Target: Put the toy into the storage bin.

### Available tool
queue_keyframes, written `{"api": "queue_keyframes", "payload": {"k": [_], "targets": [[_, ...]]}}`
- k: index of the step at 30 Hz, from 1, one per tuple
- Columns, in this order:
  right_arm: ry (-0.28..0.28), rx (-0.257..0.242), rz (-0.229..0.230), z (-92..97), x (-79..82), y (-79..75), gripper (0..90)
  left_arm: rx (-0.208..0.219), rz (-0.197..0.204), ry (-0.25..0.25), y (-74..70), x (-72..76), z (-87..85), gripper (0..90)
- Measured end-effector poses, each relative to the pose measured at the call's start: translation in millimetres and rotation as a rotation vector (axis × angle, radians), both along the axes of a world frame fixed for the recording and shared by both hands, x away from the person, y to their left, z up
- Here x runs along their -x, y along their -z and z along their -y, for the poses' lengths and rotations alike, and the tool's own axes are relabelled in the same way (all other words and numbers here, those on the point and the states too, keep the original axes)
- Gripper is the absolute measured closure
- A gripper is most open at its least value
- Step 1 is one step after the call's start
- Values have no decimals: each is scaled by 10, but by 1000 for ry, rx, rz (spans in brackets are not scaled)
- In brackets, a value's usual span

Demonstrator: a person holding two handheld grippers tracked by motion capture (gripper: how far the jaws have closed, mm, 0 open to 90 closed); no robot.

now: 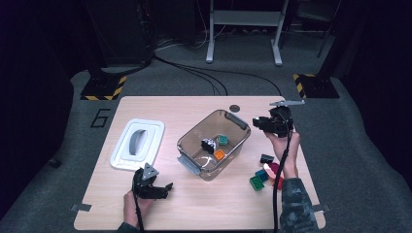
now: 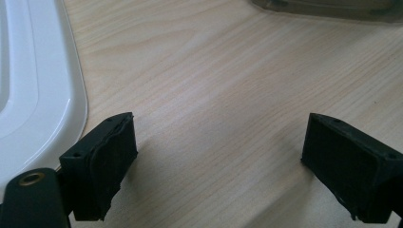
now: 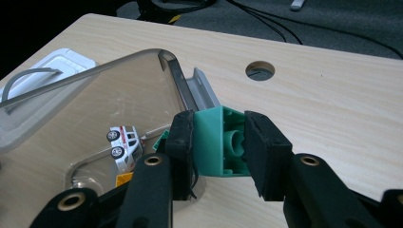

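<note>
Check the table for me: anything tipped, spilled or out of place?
Only one thing: the toy car in the clear bin lies on its side, wheels facing outward. The white lid lies flat beside the bin, loose bricks stay grouped, and the right hand-held gripper holds its green brick squarely.

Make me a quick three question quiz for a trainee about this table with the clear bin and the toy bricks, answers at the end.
1. What does the right hand-held gripper hold?
2. True or false: the white lid sits on the clear bin.
3. Which toy lies inside the bin: A) a toy car, B) a ball, C) a spoon?

Key:
1. A green brick, clamped between its jaws.
2. False; the lid lies on the table, left of the bin.
3. A, the toy car.
</note>
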State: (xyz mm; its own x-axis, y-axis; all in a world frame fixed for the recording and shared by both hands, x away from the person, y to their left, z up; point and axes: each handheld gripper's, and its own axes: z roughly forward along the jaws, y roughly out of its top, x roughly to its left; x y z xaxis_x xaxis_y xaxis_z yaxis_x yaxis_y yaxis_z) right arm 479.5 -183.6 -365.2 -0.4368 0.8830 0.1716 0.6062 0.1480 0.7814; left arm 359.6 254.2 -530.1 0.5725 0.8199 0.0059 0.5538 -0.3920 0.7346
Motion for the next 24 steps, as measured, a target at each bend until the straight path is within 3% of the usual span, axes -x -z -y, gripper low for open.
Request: {"api": "queue_keyframes", "payload": {"k": [12, 24], "targets": [[-61, 17, 31, -247, -24, -128, 646, 0, 0, 0, 0, 0, 0, 109], [-156, 90, -48, -547, -17, 58, 646, 0, 0, 0, 0, 0, 0, 108]]}}
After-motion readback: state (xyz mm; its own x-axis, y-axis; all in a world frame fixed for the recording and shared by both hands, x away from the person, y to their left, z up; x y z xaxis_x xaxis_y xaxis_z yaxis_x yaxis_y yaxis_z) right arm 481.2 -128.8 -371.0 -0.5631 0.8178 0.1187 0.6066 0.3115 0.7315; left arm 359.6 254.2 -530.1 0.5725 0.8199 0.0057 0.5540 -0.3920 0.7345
